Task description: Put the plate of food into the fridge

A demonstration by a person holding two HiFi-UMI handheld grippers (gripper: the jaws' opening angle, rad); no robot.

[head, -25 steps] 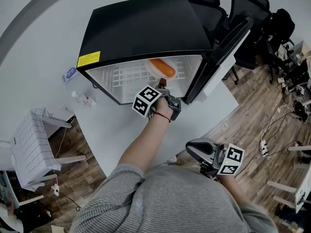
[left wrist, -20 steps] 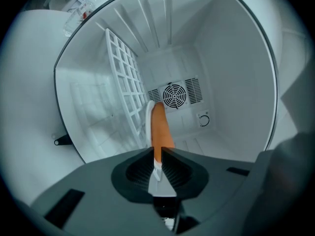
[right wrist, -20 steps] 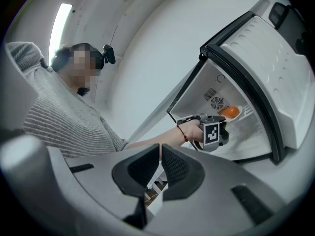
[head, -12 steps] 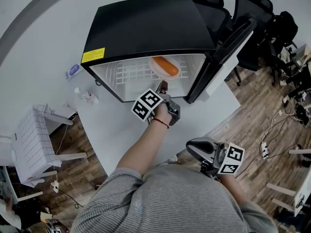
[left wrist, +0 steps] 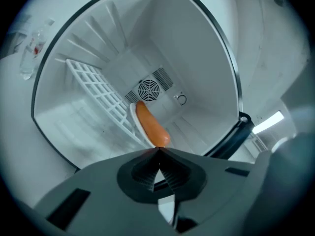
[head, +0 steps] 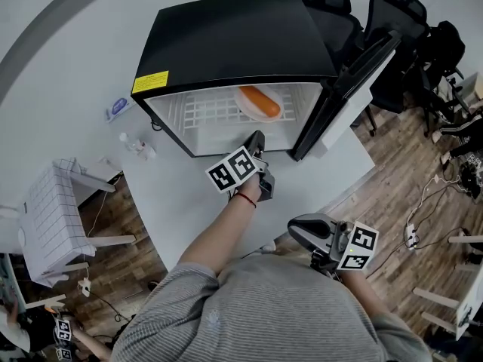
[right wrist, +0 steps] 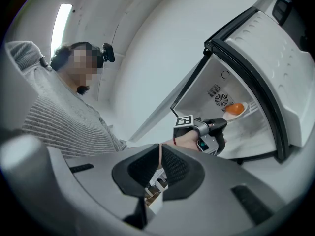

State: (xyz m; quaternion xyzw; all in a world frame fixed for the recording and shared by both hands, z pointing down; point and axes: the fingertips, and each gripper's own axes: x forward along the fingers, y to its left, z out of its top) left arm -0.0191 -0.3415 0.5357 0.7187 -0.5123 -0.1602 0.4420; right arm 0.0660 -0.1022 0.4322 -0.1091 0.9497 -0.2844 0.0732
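1. The head view gives the whole layout. A small fridge (head: 226, 36) with a glossy black top stands on the white tabletop (head: 189, 194), and its door (head: 355, 74) is swung open to the right.
2. In this view the plate (head: 243, 100) lies inside the fridge on the white wire shelf (head: 207, 111), toward the right side. On it lies one smooth, long, orange piece of food (head: 262, 102), shaped like a sausage.
3. The left hand-held gripper (head: 256, 136) is just in front of the open fridge, above the tabletop and apart from the plate. The right hand-held gripper (head: 299, 228) is held low, near the person's body.
4. Only the left gripper view looks deep into the fridge. It shows the smooth white plastic walls with moulded ribs, and a round fan grille (left wrist: 146, 89) in the back wall behind the plate.
5. That same view shows the left jaws pressed together at the tips, with nothing between the ridged dark pads.
6. The right gripper view shows its own jaws also pressed together and empty. It alone shows the left gripper from the side, in front of the fridge opening.
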